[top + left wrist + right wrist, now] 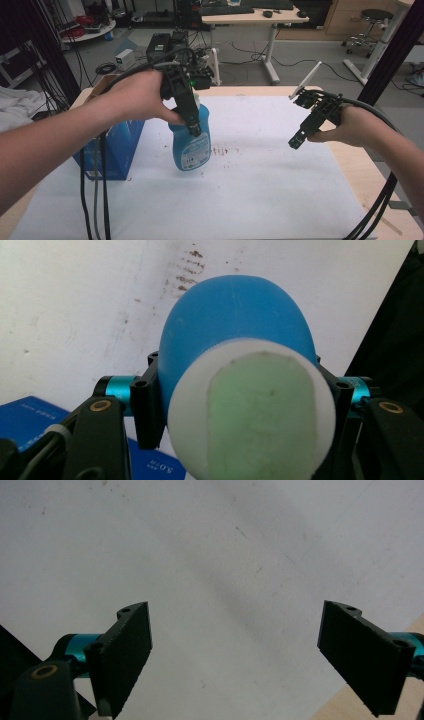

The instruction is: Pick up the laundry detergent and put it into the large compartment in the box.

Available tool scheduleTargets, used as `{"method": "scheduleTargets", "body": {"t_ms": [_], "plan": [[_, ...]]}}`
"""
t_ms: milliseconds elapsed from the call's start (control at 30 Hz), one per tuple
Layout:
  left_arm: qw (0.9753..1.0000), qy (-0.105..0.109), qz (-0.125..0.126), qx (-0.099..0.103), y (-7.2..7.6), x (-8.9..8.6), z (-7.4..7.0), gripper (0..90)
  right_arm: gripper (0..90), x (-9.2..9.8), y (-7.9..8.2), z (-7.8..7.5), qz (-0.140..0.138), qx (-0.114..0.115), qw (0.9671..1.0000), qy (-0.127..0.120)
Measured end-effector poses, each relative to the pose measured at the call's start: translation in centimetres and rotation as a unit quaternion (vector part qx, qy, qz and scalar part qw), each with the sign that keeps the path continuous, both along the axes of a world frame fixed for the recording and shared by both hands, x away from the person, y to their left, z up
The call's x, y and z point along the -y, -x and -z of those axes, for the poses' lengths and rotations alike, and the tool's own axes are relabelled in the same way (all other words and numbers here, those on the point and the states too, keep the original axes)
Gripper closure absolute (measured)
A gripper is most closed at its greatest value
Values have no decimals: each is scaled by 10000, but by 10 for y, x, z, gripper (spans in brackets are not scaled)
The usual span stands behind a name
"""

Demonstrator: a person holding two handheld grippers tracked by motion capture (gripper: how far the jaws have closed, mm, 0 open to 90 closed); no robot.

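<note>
Two grippers: our left gripper clamps the blue plastic detergent bottle near its white cap, standing on the white cloth beside a blue box. Our right gripper hangs wide, empty. We judge lifting straight up keeps it steady.

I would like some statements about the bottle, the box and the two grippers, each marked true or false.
1. The left gripper is shut on the blue bottle. True.
2. The right gripper holds a cloth. False: its jaws stand wide open with nothing between them.
3. The bottle has a red cap. False: the cap is white with a pale green top.
4. A blue box stands beside the bottle on the white table cover. True.
5. Small brown stains mark the cover near the bottle. True.
</note>
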State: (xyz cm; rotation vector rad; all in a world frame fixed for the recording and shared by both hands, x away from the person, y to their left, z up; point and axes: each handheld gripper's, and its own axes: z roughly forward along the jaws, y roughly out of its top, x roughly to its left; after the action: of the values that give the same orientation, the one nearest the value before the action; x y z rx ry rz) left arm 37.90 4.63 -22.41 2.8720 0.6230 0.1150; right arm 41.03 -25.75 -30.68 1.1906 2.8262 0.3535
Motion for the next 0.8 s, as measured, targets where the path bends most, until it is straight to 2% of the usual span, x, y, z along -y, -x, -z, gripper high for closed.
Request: {"method": "scheduleTargets", "body": {"t_ms": [133,267,433,600,800], "plan": [[10000,63,-35,25,-1,-10,-16,374,134,0,-2,0,1,-28,10000,-24],[9999,38,-91,117,-1,-22,-32,374,133,0,-5,-1,18,-29,10000,-59],[9994,142,-229,204,-3,-40,-56,374,134,-1,-6,-1,9,-38,10000,-45],[9983,316,-372,302,-2,-57,-79,375,133,-1,-7,0,24,-44,10000,-51],[9970,362,-520,445,0,-78,-98,374,134,-2,-9,0,40,-55,9999,-79]]}}
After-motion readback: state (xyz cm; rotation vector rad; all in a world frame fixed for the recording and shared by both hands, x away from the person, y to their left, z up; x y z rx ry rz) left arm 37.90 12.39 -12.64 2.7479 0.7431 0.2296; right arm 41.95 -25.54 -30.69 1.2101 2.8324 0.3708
